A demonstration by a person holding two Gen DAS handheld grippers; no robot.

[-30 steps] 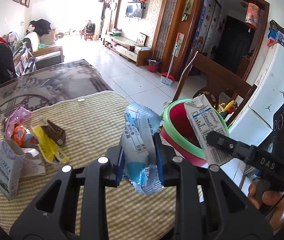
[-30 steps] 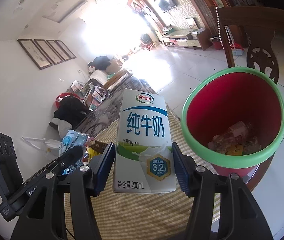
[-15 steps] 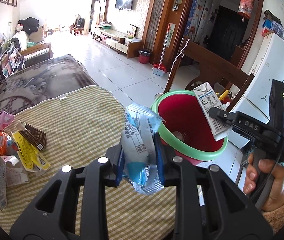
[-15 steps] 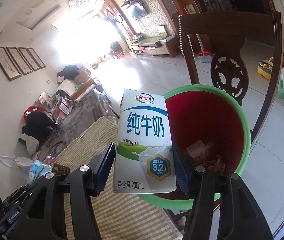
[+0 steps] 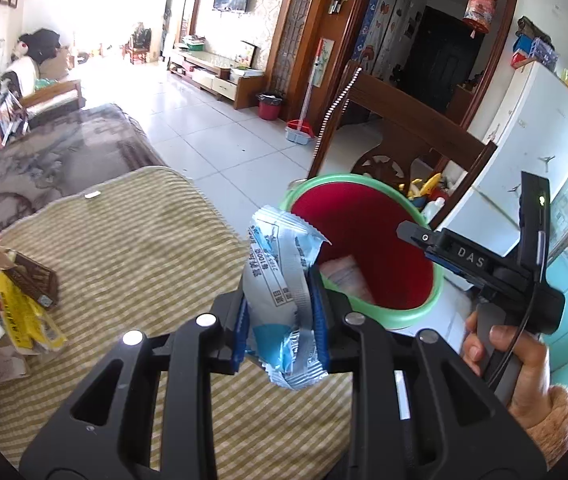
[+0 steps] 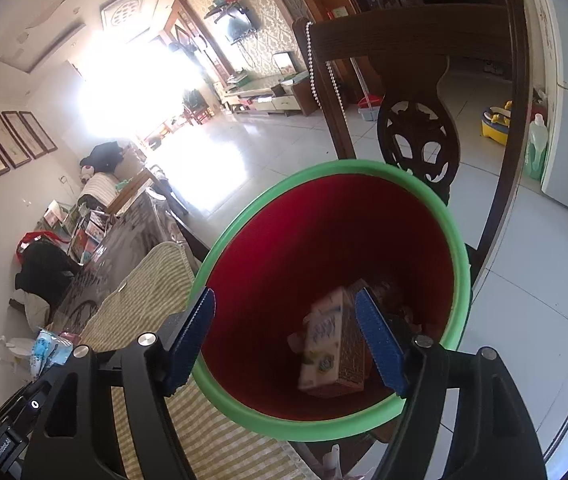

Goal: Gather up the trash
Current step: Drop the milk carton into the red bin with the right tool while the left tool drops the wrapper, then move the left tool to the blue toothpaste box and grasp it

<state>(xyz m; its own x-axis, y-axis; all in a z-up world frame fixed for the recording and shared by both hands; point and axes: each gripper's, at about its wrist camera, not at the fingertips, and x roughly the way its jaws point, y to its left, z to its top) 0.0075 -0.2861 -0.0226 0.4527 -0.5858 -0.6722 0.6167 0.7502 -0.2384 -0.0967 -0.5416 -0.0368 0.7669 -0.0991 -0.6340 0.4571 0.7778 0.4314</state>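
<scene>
We count two handheld grippers: the left gripper and the right gripper. We count one red bin with a green rim and one milk carton inside it; other litter lies beneath the carton, too dim to count. We count one blue-and-silver snack wrapper. On the striped cloth, of which there is one, we note a heap of litter at the left edge: one brown wrapper, one yellow wrapper, one pink wrapper and one carton part-cropped; the remainder overlaps and cannot be counted. We count one wooden chair, one refrigerator and four framed pictures.
</scene>
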